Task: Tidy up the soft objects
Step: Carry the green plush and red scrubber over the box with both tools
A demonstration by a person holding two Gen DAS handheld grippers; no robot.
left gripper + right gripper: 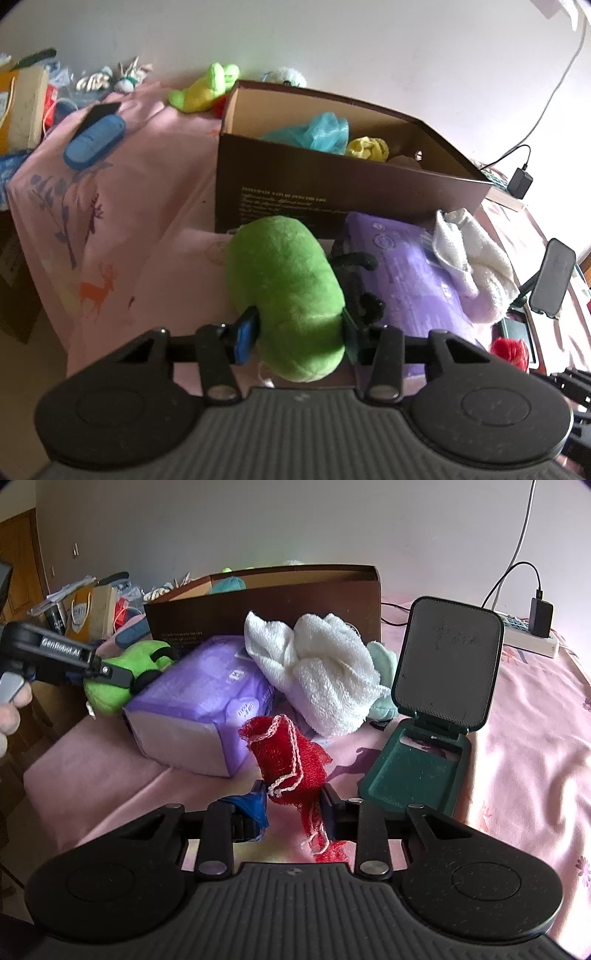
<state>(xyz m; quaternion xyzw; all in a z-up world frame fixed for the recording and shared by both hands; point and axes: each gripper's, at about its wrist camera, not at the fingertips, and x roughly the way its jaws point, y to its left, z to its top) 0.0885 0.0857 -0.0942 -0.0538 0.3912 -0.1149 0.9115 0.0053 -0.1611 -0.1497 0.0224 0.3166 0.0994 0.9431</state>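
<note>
My left gripper (pixel 299 332) is shut on a green plush toy (pixel 288 291) with black limbs, held above the pink bed in front of the brown cardboard box (pixel 332 184). The same toy (pixel 110 686) and left gripper (pixel 110 675) show at the left of the right wrist view. My right gripper (pixel 295 805) is shut on a red mesh cloth (pixel 288 760) with white cord, lifted a little above the bed. A purple soft pack (pixel 203 701) and a white towel (pixel 317 668) lie just ahead. The box holds a blue bag (pixel 317 133) and a yellow cloth (pixel 369 147).
A green hinged case (pixel 436 709) stands open on the right. A yellow-green plush (pixel 207 88) and a blue pouch (pixel 94 142) lie on the pink sheet (pixel 110 221). A power strip with a charger (pixel 535 627) is at the back right. Clutter sits at the far left.
</note>
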